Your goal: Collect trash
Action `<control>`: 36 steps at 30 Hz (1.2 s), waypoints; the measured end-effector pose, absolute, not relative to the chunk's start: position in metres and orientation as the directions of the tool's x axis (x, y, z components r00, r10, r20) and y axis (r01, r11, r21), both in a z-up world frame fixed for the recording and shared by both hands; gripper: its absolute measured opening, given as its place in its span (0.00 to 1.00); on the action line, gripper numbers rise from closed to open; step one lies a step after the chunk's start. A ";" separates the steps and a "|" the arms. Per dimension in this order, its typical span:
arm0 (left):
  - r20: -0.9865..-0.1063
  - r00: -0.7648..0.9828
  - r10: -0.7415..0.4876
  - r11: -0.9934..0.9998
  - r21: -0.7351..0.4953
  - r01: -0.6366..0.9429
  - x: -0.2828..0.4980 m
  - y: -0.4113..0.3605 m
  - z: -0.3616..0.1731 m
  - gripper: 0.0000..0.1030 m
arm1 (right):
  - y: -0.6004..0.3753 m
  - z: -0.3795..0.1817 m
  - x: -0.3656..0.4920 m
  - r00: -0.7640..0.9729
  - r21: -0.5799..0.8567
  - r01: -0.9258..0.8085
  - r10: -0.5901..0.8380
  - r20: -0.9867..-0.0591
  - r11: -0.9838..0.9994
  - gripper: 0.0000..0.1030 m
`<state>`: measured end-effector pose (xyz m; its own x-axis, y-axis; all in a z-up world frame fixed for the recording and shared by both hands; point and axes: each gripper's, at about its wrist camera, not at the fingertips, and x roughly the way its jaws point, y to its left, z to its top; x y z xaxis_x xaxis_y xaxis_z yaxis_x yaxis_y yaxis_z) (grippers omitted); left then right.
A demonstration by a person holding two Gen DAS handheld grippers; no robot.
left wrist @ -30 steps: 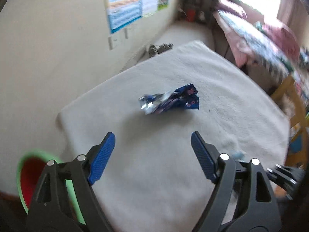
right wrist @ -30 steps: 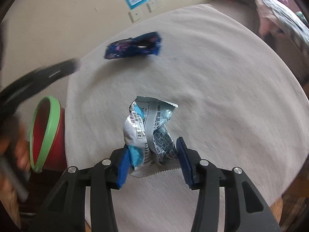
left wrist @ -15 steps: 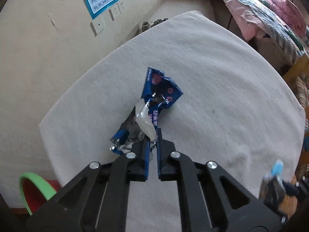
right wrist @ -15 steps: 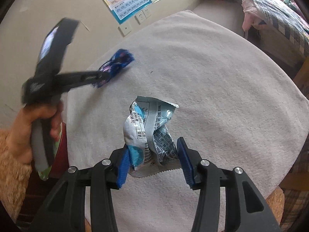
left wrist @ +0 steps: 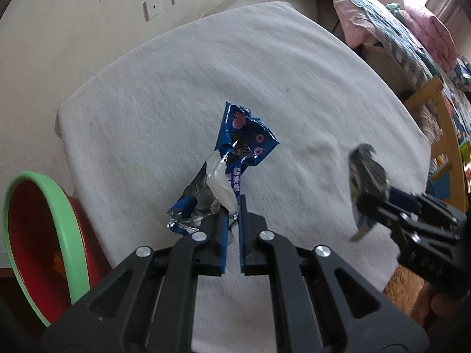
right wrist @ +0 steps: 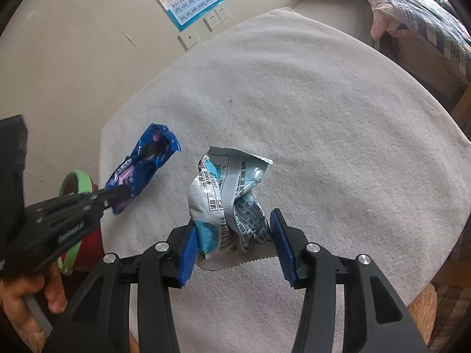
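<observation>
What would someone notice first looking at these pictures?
Probably the two crumpled snack wrappers, each pinched in a gripper above the white cloth-covered table: a dark blue wrapper in the left gripper, a pale blue-and-silver wrapper in the right gripper. Next, the green-rimmed red bin at the table's left edge.

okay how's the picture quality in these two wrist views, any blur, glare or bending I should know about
Left wrist view: the right gripper and its pale wrapper are motion-smeared at the right edge, the window corner is blown out white, and the dark blue wrapper is sharp. Right wrist view: crisp on the pale wrapper, the left gripper is slightly soft. Both: fisheye bends the cloth-covered table into a dome.
</observation>
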<state>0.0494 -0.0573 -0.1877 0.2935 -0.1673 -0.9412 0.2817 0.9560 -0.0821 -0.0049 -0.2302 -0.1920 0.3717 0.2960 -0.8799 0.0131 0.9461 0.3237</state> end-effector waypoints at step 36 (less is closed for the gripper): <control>-0.920 0.360 -0.156 0.953 -0.043 0.301 0.047 -0.053 -0.181 0.26 | -0.230 -0.194 -0.008 0.356 0.309 0.038 0.276 -0.893 0.950 0.63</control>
